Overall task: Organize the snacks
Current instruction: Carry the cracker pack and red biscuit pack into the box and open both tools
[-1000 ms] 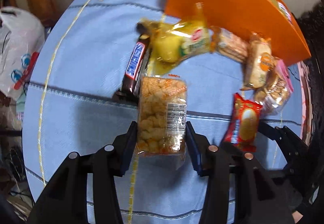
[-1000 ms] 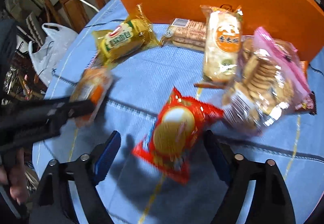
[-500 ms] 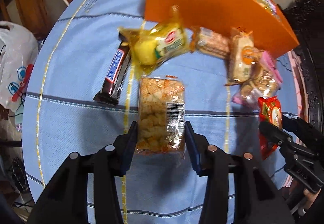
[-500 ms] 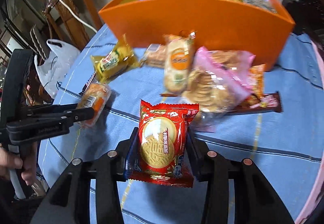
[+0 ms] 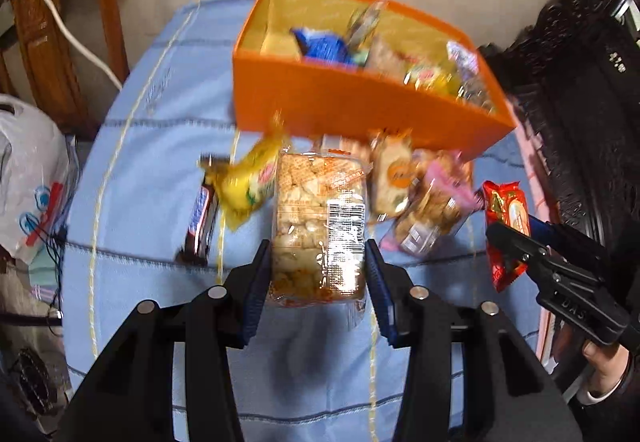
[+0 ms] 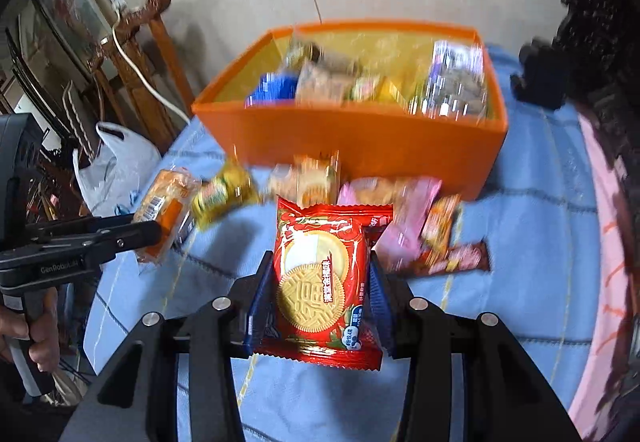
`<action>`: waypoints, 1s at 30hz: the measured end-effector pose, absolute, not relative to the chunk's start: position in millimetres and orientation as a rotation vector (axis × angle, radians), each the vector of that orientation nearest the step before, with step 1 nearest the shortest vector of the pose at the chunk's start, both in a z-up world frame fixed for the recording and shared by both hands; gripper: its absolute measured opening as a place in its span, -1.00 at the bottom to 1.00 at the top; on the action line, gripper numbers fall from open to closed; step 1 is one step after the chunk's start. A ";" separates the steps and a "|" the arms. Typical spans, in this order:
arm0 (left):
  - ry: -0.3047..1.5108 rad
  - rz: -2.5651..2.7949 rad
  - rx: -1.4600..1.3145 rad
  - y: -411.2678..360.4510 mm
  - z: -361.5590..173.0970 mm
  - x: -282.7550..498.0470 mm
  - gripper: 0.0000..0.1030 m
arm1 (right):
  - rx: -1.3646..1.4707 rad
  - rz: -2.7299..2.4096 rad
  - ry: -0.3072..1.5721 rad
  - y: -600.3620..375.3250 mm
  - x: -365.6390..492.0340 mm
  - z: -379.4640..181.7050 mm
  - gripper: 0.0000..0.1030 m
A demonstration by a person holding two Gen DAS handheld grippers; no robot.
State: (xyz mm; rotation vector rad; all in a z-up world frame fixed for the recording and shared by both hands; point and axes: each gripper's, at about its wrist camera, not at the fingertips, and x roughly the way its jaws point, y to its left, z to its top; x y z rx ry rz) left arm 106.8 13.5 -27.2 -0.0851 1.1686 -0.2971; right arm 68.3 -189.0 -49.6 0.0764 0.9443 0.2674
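My left gripper point(image 5: 318, 278) is shut on a clear pack of puffed rice crackers point(image 5: 320, 220), held above the blue tablecloth. My right gripper point(image 6: 320, 298) is shut on a red biscuit packet point(image 6: 324, 278), also lifted off the table. Each gripper shows in the other view: the right one with its red packet point(image 5: 506, 222) at the right edge, the left one with its cracker pack point(image 6: 166, 208) at the left. Behind both stands an orange box point(image 5: 344, 102) point(image 6: 352, 138) holding several snacks.
Loose snacks lie in front of the box: a yellow packet point(image 5: 250, 182), a chocolate bar point(image 5: 200, 226), an orange-labelled cake point(image 5: 394, 174), a pink cookie bag point(image 5: 432, 210) point(image 6: 404, 222). A white plastic bag point(image 5: 28, 178) and wooden chair point(image 6: 136, 54) stand left. Dark carved furniture point(image 5: 592, 90) is right.
The right gripper closed on the red biscuit packet and lifted it. Both grippers rose with their packs, so the inside of the orange box has come into sight.
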 end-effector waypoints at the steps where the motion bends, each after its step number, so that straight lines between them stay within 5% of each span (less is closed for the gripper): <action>1: 1.151 -0.303 -0.082 11.4 -17.7 110.5 -0.14 | 0.074 0.268 0.923 -190.8 71.4 -41.2 -0.14; 15: 0.962 -0.274 0.012 -50.2 59.8 238.3 -0.13 | 0.107 0.170 0.695 -218.5 185.9 47.0 -0.12; 16: 0.955 -0.254 0.009 -52.8 60.0 245.3 0.02 | 0.170 0.158 0.691 -224.6 195.0 46.5 0.09; 17: 0.949 -0.211 0.014 -55.4 59.3 253.5 0.57 | 0.218 0.127 0.700 -230.7 201.6 44.1 0.58; 18: 0.937 -0.150 0.030 -56.7 59.7 257.7 0.78 | 0.262 0.085 0.696 -236.6 202.2 41.4 0.71; 20: 0.901 -0.120 0.029 -54.8 60.9 256.1 0.83 | 0.328 0.077 0.662 -245.6 194.7 37.6 0.83; 30: 1.008 -0.119 -0.018 -36.4 25.5 245.4 0.83 | 0.339 0.057 0.754 -259.9 171.0 -0.4 0.83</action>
